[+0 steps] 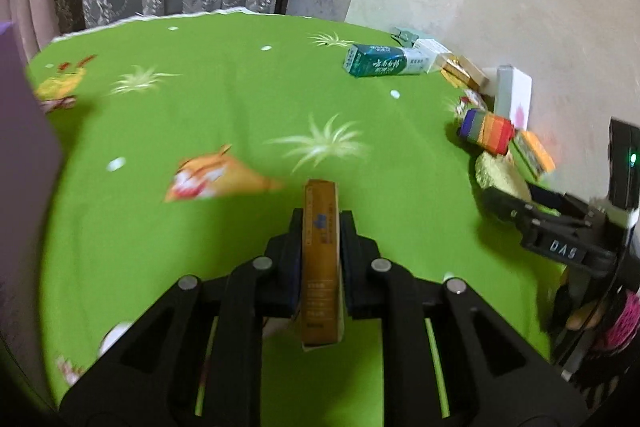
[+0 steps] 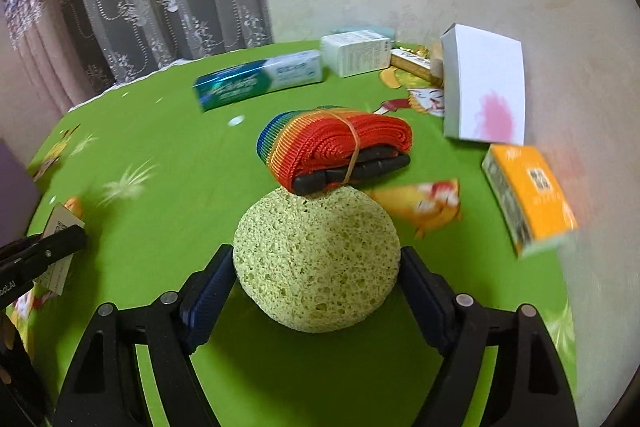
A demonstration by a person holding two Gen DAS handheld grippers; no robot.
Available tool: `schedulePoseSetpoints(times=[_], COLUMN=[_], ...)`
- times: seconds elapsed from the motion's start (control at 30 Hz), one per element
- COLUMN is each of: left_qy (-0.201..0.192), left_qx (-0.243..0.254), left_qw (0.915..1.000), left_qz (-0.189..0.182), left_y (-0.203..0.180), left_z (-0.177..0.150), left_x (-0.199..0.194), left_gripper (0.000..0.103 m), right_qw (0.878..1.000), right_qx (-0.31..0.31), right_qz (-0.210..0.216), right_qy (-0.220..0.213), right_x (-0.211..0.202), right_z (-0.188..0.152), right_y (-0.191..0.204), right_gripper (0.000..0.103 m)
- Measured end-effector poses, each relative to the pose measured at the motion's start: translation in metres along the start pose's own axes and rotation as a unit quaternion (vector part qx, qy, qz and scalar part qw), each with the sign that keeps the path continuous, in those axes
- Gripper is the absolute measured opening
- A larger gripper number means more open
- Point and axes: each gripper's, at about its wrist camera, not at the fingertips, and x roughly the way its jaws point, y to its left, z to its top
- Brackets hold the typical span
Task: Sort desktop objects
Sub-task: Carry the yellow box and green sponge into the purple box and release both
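My views: dim even indoor light, soft shadows, motion blur worst at 3 and 9 o'clock, fisheye-bent edges.

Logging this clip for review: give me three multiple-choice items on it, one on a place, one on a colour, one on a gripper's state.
1. The rolled rainbow strap lies:
A. just beyond the round green sponge
B. on the white box
C. inside the toothpaste box

2. The slim box in the left gripper is:
A. blue
B. yellow-brown
C. pink

3. The right gripper is:
A. bare
B. around the strap
C. closed on the sponge

Answers: 1 A, the strap sits past the sponge's far edge; 2 B, its face shows; 3 C, both pads meet the sponge.
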Motion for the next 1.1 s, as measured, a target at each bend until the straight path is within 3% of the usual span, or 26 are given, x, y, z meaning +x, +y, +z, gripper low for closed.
schedulePoseSetpoints(times=[0.47,0.8,1.1], left_qy=[-0.031,-0.089,-0.137], left_qx=[0.03,0.049,0.037], left_qw=[0.9987,0.9933,0.9873], left_qz=[0.028,0.055,0.072], left_y=[0.017,0.011,0.029], left_z=[-0.058,-0.057,-0.056], left_x=[-0.08,-0.126,-0.171], left_gripper=[0.018,0.018,0.018], right_qw=[0.997,0.993,0.986], right_qx=[-0.062,-0.094,-0.133], right_qz=[0.005,0.02,0.038], right_qy=[-0.039,-0.067,-0.094], right_x=[-0.062,-0.093,-0.119], right_z=[-0.044,-0.042,-0.03], right_y=[0.074,0.107,0.152], right_gripper=[0.081,0.081,0.081])
